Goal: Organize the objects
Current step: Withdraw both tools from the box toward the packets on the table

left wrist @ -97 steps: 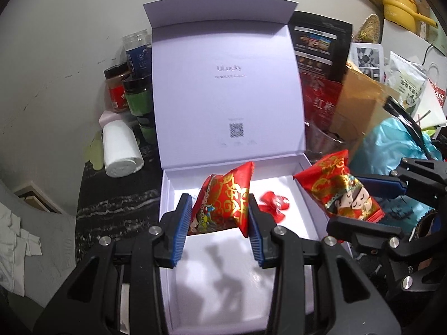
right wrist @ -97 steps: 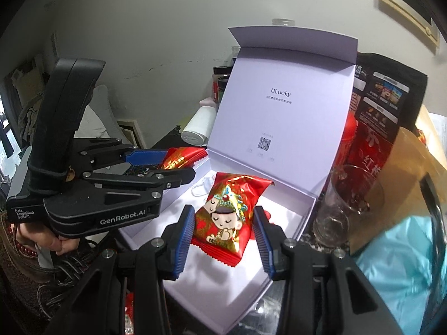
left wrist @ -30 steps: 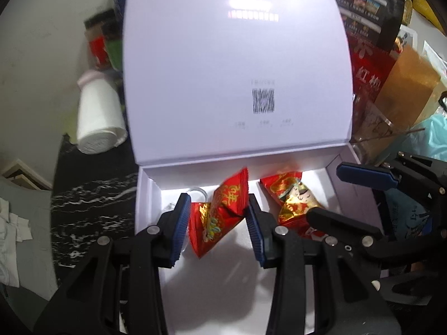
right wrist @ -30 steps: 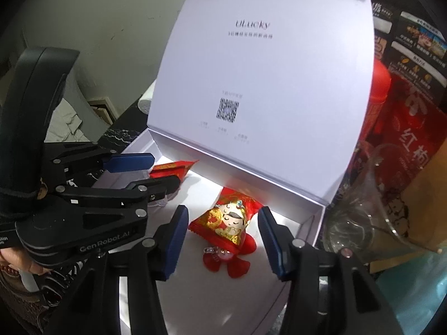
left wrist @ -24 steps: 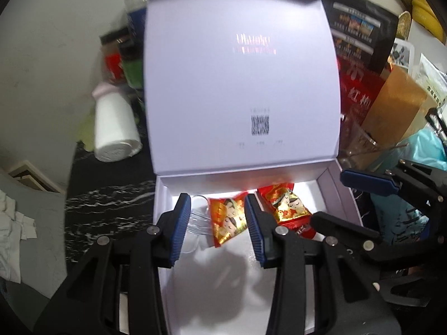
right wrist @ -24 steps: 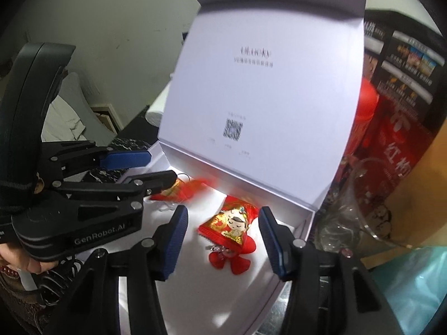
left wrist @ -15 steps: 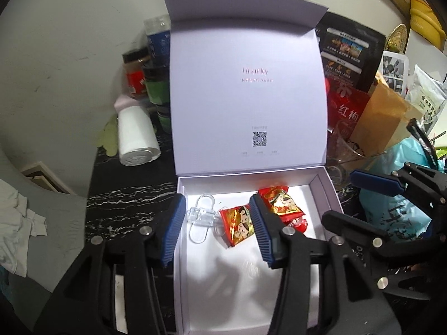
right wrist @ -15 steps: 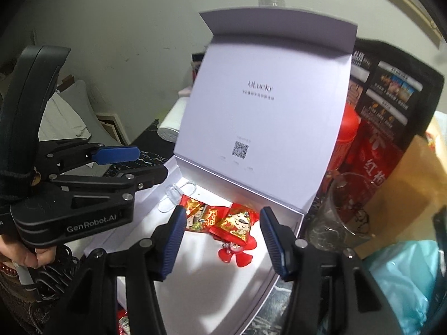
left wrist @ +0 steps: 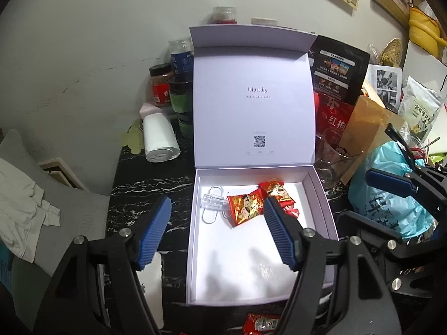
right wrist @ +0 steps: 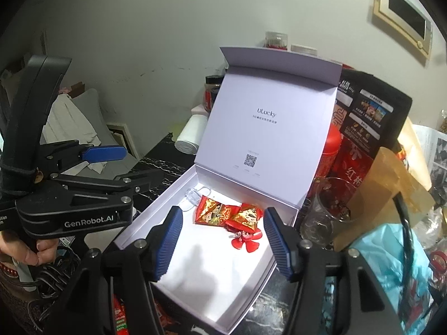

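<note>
An open white box (left wrist: 321,195) (right wrist: 156,203) with its lid upright sits on the dark marble top. Inside at the back lie two red and gold candy packets (left wrist: 245,205) (left wrist: 275,191), also in the right wrist view (right wrist: 213,212) (right wrist: 248,216), a clear clip (left wrist: 212,202) (right wrist: 192,195) and a red flower ornament (right wrist: 245,241). My left gripper (left wrist: 216,233) is open and empty above the box's front half. My right gripper (right wrist: 222,240) is open and empty above the box, near the ornament.
A white paper roll (left wrist: 159,142), jars (left wrist: 162,85), a glass cup (left wrist: 332,153), red and black snack bags (left wrist: 335,83), a brown bag (left wrist: 363,128) and a blue plastic bag (left wrist: 391,195) crowd around the box. More red packets (left wrist: 259,323) lie before it.
Both grippers let go of their candy packets inside the box, opened wide and pulled back and up. The packets now lie side by side at the back of the box.
</note>
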A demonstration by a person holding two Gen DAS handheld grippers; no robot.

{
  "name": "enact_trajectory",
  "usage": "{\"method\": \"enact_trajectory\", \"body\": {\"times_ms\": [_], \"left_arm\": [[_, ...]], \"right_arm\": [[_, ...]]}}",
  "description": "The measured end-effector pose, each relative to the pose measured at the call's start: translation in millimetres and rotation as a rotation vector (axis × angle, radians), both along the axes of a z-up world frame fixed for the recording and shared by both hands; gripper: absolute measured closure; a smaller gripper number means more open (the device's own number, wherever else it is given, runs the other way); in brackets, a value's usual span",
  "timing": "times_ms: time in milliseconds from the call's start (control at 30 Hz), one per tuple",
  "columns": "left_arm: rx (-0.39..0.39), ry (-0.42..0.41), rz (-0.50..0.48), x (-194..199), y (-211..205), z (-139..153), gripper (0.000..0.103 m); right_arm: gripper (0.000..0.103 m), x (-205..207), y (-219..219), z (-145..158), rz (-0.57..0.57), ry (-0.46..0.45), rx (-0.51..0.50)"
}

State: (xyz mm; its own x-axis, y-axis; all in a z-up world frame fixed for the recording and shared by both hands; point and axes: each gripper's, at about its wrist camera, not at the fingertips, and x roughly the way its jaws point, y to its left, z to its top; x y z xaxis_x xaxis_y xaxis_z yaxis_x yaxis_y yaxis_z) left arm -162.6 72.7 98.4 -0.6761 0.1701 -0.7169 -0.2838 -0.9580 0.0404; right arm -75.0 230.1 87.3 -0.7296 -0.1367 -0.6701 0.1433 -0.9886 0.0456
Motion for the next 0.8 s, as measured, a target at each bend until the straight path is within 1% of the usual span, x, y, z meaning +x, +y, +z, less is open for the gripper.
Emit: {"method": "enact_trajectory", "body": {"times_ms": [133,300,567,800], "left_arm": [[0.002,0.016,0.012,16,-4,5,0.033],[0.006,0.021,0.028,36,-8,4,0.032],[-0.006,0.017,0.039,66,-12,-2,0.032],[-0.005,0.010,0.042,87,-14,-13,0.030]], "right_arm": [[0.041,17,-5,8,0.000,0.014,0.007],[0.041,33,-11,10,0.007,0.025,0.007],[0.041,61,-19,6,0.020,0.023,0.007],[0.041,83,-23,-5,0.027,0.009,0.003]]}}
